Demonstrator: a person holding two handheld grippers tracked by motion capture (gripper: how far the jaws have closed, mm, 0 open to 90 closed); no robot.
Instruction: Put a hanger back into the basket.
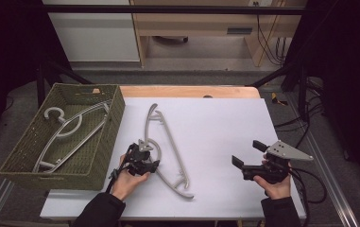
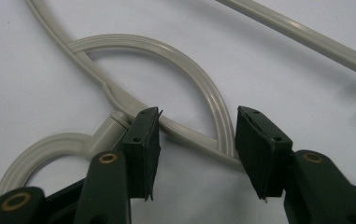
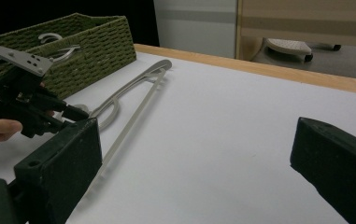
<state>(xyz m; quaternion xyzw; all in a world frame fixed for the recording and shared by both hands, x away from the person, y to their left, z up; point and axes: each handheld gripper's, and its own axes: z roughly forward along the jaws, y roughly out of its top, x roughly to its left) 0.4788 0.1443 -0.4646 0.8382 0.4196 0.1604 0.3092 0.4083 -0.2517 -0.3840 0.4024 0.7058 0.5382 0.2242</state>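
High view: one grey hanger (image 1: 69,128) already lies in your woven basket (image 1: 103,146). The second hanger (image 1: 167,142) rests on the table (image 1: 215,127), straddled unpinched by your left tongs (image 1: 153,160); right tongs (image 1: 244,154) idle, gaping.

Left tongs (image 1: 150,153) over grey hanger (image 1: 168,156) beside green basket (image 1: 103,142).

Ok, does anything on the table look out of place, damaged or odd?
Nothing stands out. One grey hanger lies flat on the white table, intact, with the left tongs open around its neck. A second hanger rests slanted inside the green basket, which sits upright.
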